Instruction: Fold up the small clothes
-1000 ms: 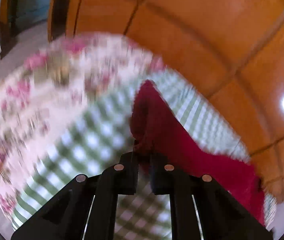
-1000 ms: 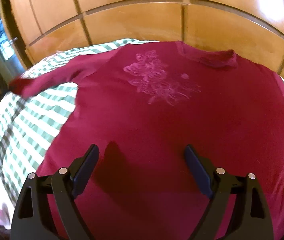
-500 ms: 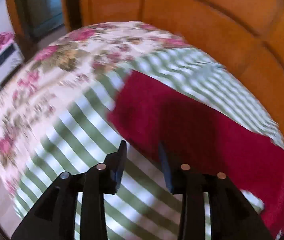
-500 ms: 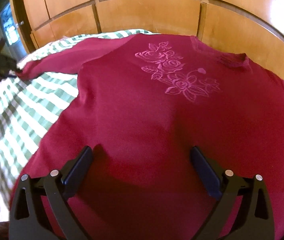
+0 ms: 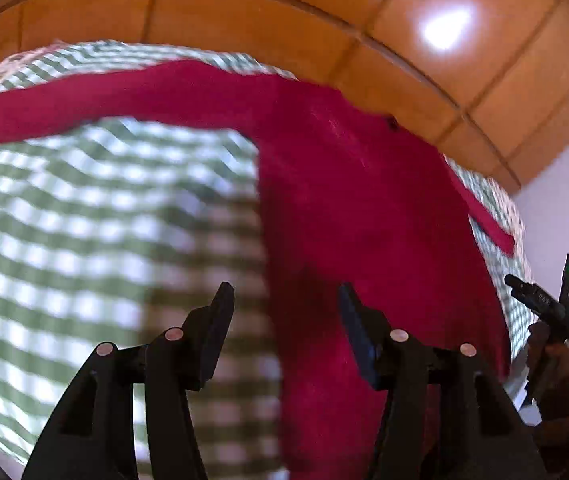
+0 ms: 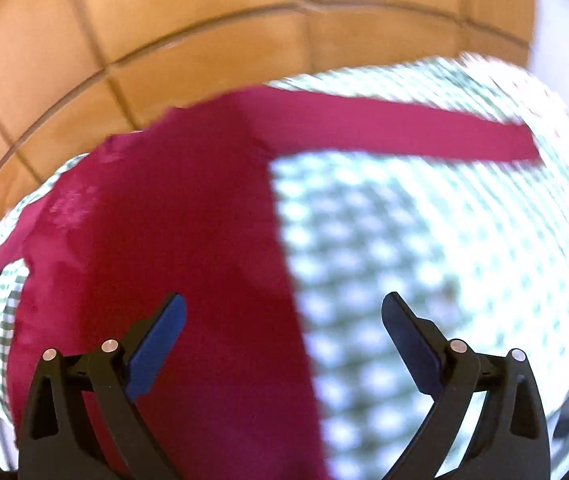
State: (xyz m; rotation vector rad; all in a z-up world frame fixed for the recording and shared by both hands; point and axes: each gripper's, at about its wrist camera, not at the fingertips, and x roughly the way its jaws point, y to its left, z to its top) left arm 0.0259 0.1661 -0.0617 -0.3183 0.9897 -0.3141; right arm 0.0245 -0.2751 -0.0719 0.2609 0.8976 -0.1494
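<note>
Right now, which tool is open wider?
The right tool. Its fingers stand far apart over the red shirt edge; the left tool shows a narrower gap.

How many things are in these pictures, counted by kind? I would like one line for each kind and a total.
Red long-sleeved tops: 1
Green-checked cloths under it: 1
Grippers: 2, the left gripper and the right gripper, both open and holding nothing
Total: 4
</note>
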